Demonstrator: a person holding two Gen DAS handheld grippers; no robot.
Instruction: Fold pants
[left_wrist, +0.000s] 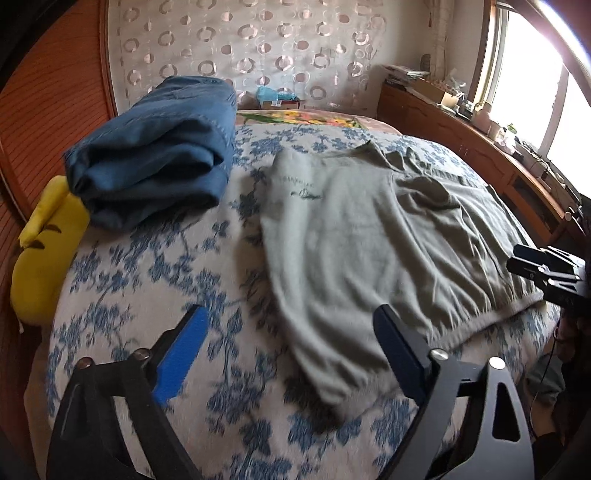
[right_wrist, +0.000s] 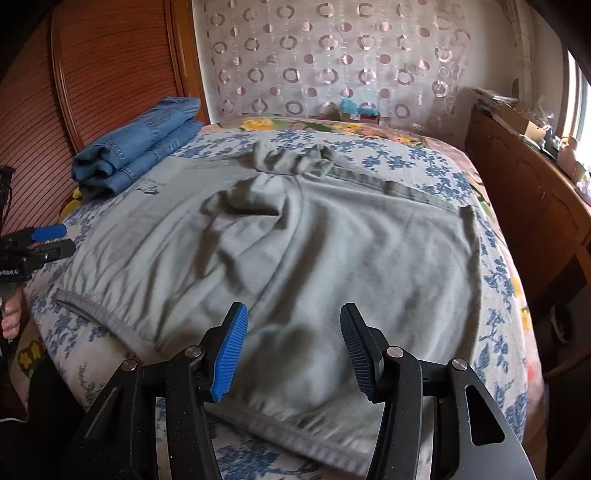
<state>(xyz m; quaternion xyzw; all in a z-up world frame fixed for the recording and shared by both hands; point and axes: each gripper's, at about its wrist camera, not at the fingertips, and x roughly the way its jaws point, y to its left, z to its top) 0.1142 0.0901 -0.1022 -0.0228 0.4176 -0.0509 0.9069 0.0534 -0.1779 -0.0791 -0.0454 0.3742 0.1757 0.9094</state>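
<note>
Both claws hang open and empty: the left gripper (left_wrist: 291, 328) over the edge of the grey pants (left_wrist: 369, 236), the right gripper (right_wrist: 293, 325) above their waistband, folded jeans (left_wrist: 155, 151) beyond.

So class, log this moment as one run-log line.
left gripper: open, empty | right gripper: open, empty | grey pants: flat on bed | jeans: folded

Grey pants (right_wrist: 295, 236): soft matt knit, creased. Folded jeans (left_wrist: 155, 155): blue denim, stitched seams. Bedspread (left_wrist: 166, 273): woven floral cloth. Headboard (right_wrist: 110, 70): ribbed reddish wood (slight sheen). Right gripper (right_wrist: 291, 350): matt black frame, ridged blue pads.
</note>
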